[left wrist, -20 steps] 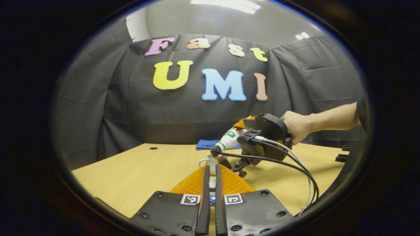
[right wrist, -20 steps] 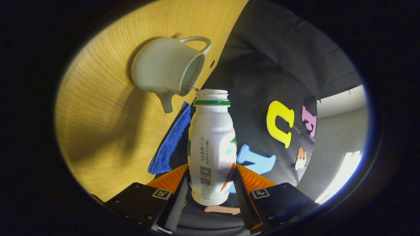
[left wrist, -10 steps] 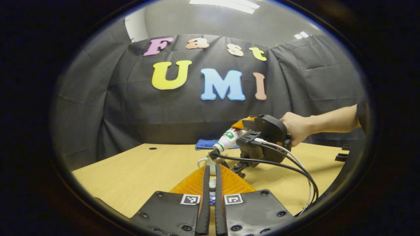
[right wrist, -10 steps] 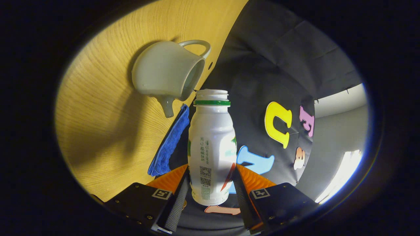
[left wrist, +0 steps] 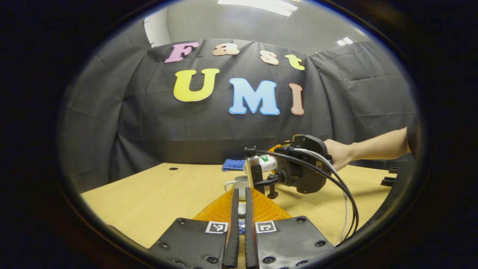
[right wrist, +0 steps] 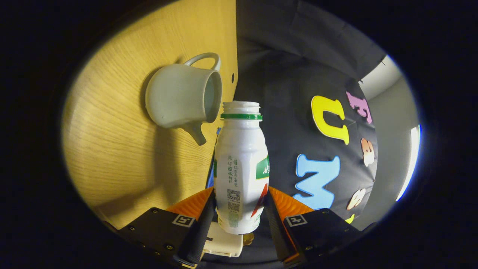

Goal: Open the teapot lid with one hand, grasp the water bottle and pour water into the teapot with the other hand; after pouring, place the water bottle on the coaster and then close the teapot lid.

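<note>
Wood-grain tabletop [left wrist: 149,194] runs across the left gripper view, with the squat white ceramic teapot [left wrist: 239,184] standing lidless on it at centre. Left gripper [left wrist: 239,209]: fingers drawn close together around a small pale piece at their tips, likely the teapot's lid knob, though too little shows to be sure. Folded blue cloth [left wrist: 233,164] lies behind the teapot, near the back edge.

Right of that, the right gripper [left wrist: 261,175], in a person's hand [left wrist: 338,154], pinches the white plastic water bottle with a green neck ring [right wrist: 241,164] by its lower body, both fingers pressing. Change over the last second: the bottle was tipped mouth-down at the teapot's opening with a thin stream running; now it has swung back to roughly level, its mouth beside the rim and apart from it, and no stream shows. In the right gripper view the teapot [right wrist: 181,98] sits left of the bottle's mouth, open top facing it.

Judgement: pouring looks finished or pausing. Remaining would be setting the bottle on the coaster, possibly the blue cloth, and then the lid.
</note>
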